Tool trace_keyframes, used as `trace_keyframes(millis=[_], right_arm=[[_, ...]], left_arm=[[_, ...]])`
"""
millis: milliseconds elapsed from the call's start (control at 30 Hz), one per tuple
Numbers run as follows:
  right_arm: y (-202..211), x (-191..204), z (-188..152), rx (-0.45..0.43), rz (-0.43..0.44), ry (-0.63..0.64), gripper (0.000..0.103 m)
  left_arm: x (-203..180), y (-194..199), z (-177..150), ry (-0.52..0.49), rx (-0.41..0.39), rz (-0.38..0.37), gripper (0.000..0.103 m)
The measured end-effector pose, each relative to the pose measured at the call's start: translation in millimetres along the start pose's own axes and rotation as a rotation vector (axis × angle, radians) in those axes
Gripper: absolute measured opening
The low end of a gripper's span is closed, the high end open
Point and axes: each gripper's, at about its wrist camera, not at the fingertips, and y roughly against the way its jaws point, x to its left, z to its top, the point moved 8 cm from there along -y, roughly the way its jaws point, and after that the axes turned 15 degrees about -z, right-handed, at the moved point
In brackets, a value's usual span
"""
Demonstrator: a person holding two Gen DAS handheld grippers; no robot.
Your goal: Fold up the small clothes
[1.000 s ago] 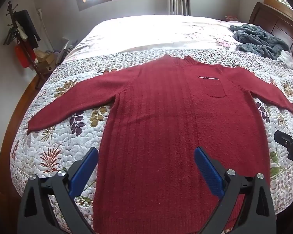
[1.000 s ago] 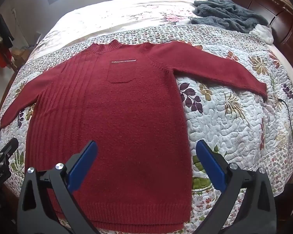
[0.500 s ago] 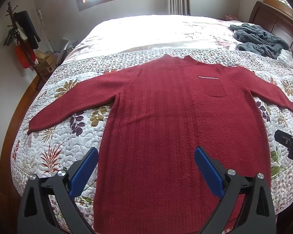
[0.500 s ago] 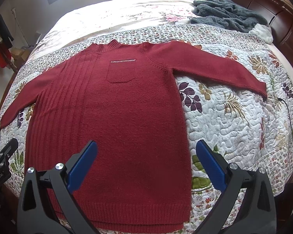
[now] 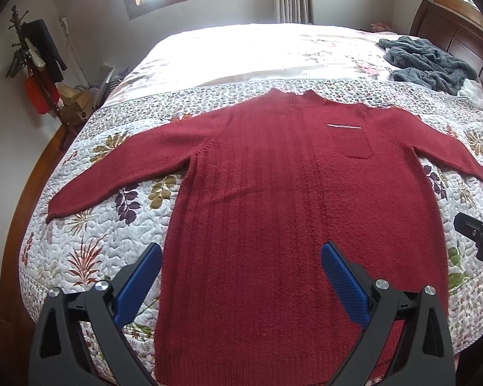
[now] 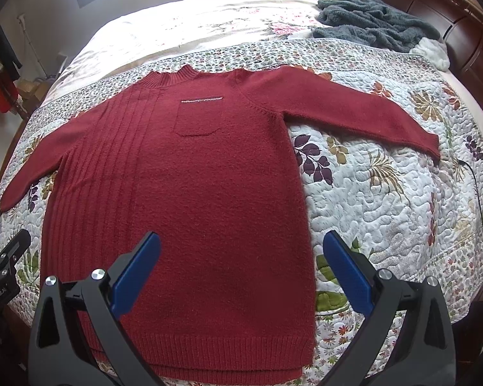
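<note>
A dark red knit sweater (image 5: 273, 199) lies flat, face up, on the floral quilt (image 5: 90, 225), with both sleeves spread outward and the collar toward the far side. It has a small chest pocket (image 6: 196, 119). My left gripper (image 5: 241, 257) hovers open above the sweater's lower left part, nothing between its blue pads. My right gripper (image 6: 241, 244) hangs open over the sweater's (image 6: 183, 199) lower right part and hem, also holding nothing. Each gripper shows at the edge of the other's view: the right gripper (image 5: 479, 234), the left gripper (image 6: 3, 257).
A grey fleece blanket (image 6: 370, 22) is heaped at the far right near the wooden headboard (image 6: 450, 9). A coat stand (image 5: 38, 64) with hanging items and boxes stands by the wall left of the bed. A thin black cable (image 6: 479, 199) runs over the quilt's right side.
Both views have crept slightly forward and up over the sweater. The sweater and both open grippers are otherwise as before.
</note>
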Motion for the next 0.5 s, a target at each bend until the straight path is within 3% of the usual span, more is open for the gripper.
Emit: trace_keyframes(millis=[500], right_arm=[[-4.8, -0.6, -0.8, -0.001, 0.006, -0.009, 0.100]], left_arm=[[0.1, -2.0, 0.2, -0.005, -0.001, 0.006, 0.099]])
